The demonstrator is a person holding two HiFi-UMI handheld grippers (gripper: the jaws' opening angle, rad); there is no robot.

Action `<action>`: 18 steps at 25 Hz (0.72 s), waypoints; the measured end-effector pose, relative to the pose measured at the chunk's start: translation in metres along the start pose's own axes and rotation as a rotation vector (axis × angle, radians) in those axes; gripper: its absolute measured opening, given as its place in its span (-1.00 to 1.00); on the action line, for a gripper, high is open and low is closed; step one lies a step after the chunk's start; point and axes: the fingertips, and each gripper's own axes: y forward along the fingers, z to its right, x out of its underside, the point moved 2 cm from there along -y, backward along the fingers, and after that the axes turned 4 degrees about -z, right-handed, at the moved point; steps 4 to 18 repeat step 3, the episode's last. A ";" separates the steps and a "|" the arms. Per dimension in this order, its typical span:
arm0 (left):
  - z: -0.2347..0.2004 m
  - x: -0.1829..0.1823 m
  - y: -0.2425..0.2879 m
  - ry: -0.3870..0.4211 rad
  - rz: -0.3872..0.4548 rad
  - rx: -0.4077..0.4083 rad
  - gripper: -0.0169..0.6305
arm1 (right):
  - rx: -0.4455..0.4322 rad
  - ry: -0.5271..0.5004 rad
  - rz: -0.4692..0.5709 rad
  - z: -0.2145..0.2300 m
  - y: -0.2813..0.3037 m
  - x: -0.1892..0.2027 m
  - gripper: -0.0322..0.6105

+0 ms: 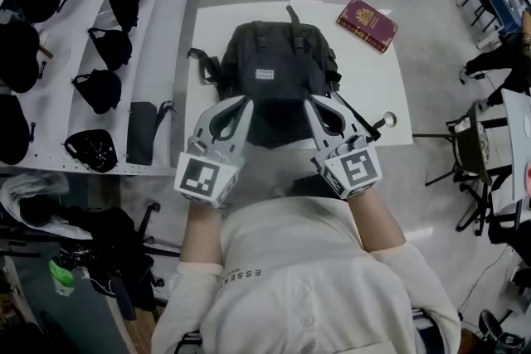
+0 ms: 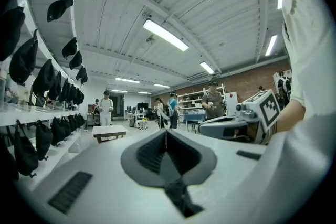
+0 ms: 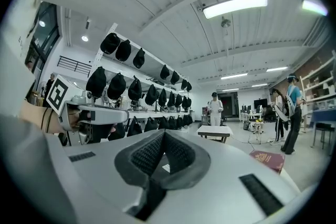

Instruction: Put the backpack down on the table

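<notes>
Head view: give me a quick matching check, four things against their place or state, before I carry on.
Things:
1 backpack
2 red book
3 left gripper
4 black gear on the rack

Place or state:
A jaws shut
B far right corner of the table
C middle of the table
D left of the table

Pairs: 1-C, 2-B, 3-A, 4-D
</notes>
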 end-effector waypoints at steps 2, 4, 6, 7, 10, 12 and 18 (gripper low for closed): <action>0.001 -0.001 0.000 0.017 -0.002 0.005 -0.93 | 0.003 0.005 0.000 0.001 0.001 0.000 -0.86; 0.002 -0.002 0.001 0.024 -0.006 0.008 -0.94 | 0.003 0.008 -0.001 0.002 0.001 0.001 -0.86; 0.002 -0.002 0.001 0.024 -0.006 0.008 -0.94 | 0.003 0.008 -0.001 0.002 0.001 0.001 -0.86; 0.002 -0.002 0.001 0.024 -0.006 0.008 -0.94 | 0.003 0.008 -0.001 0.002 0.001 0.001 -0.86; 0.002 -0.002 0.001 0.024 -0.006 0.008 -0.94 | 0.003 0.008 -0.001 0.002 0.001 0.001 -0.86; 0.002 -0.002 0.001 0.024 -0.006 0.008 -0.94 | 0.003 0.008 -0.001 0.002 0.001 0.001 -0.86; 0.002 -0.002 0.001 0.024 -0.006 0.008 -0.94 | 0.003 0.008 -0.001 0.002 0.001 0.001 -0.86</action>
